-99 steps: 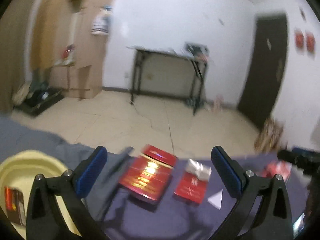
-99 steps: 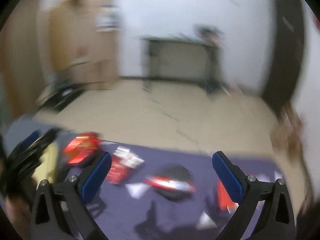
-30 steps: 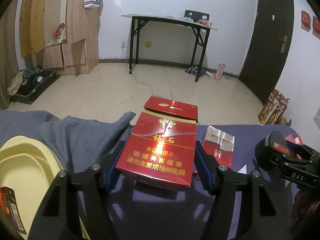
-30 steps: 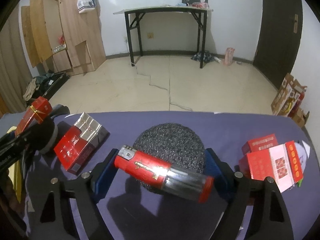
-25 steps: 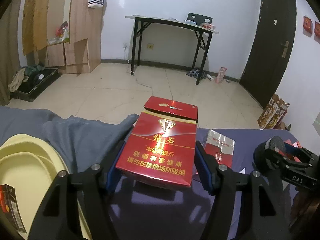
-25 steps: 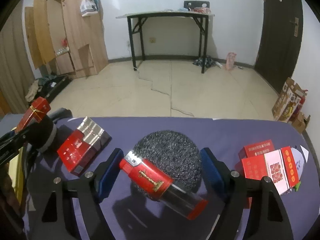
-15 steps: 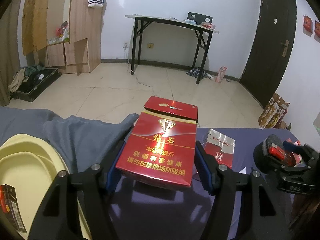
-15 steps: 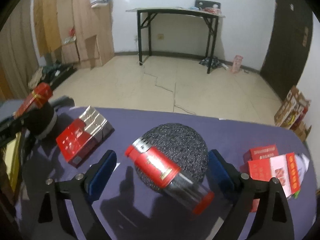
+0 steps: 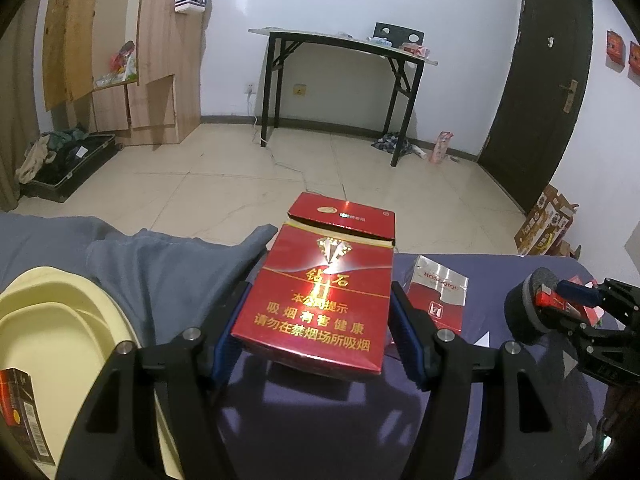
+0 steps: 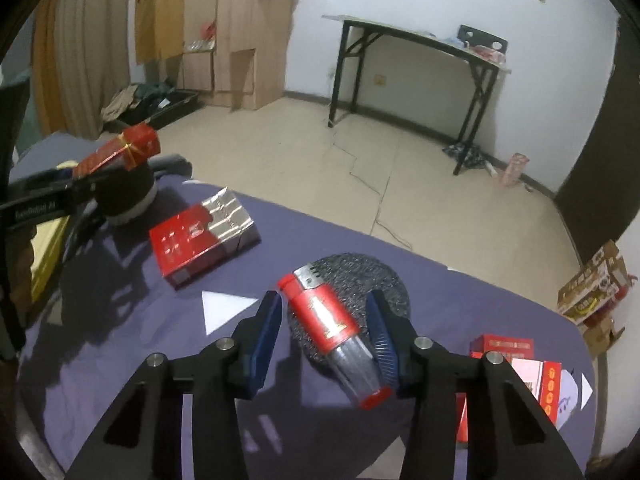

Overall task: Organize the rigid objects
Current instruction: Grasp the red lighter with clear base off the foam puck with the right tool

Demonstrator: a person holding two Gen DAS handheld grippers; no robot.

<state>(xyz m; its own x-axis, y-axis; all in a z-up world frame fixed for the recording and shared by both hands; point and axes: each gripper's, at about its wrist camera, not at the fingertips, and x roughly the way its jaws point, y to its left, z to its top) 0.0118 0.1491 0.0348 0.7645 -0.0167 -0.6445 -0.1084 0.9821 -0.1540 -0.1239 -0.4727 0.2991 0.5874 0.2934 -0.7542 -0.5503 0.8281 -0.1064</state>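
Note:
My left gripper (image 9: pixel 320 334) is shut on a large red cigarette box (image 9: pixel 324 296) with gold lettering, its lid slightly lifted, held above the purple table (image 9: pixel 320 432). In the right wrist view that box (image 10: pixel 120 148) shows at the far left. My right gripper (image 10: pixel 325 326) is closing on a red lighter (image 10: pixel 320 316) with a clear lower half. The lighter lies slantwise between the blue pads (image 10: pixel 266 330), which touch its sides, over a black speckled disc (image 10: pixel 360 276). From the left wrist view the right gripper (image 9: pixel 576 300) sits at the right edge with the lighter (image 9: pixel 546 300) in it.
A red-and-silver cigarette pack (image 10: pixel 204 236) lies on the purple cloth left of the disc, near a white paper triangle (image 10: pixel 224 308). Red boxes (image 10: pixel 516 364) sit at the right. A yellow basin (image 9: pixel 60 320) holding a dark pack (image 9: pixel 20 412) and a grey cloth (image 9: pixel 160 272) lie left.
The right gripper's jaws spread wider, then narrowed around the lighter as the wrist rolled; the lighter went from lying crosswise to slanting along the fingers. The left gripper and its box stayed put.

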